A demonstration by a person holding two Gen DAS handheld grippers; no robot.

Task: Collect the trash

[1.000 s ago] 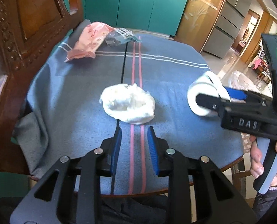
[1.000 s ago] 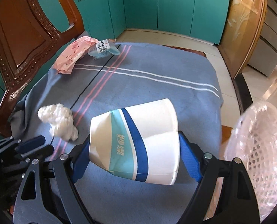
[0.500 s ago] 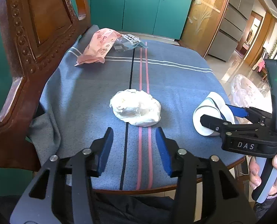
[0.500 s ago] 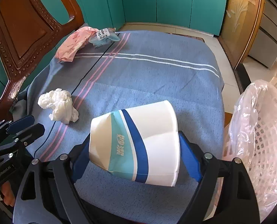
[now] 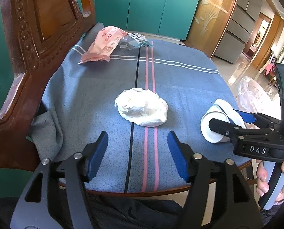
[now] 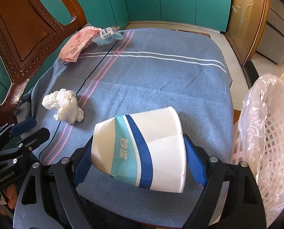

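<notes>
A crumpled white tissue lies on the blue striped cloth, a short way ahead of my left gripper. Its jaws are opening and nothing is between them. My right gripper is shut on a squashed white paper cup with blue and teal bands, held above the table's near right part. The left wrist view shows that cup in the right gripper at the right. The tissue also shows left of the cup. A pink wrapper and a clear packet lie at the far left corner.
A pink lattice basket lined with a clear plastic bag stands off the table's right edge. A carved wooden chair back rises along the left side. Teal cabinets line the far wall. A person's hand grips the right gripper's handle.
My left gripper's jaws have spread apart from nearly together. It has drawn back slightly from the tissue. The right gripper with the cup has shifted a little toward the basket.
</notes>
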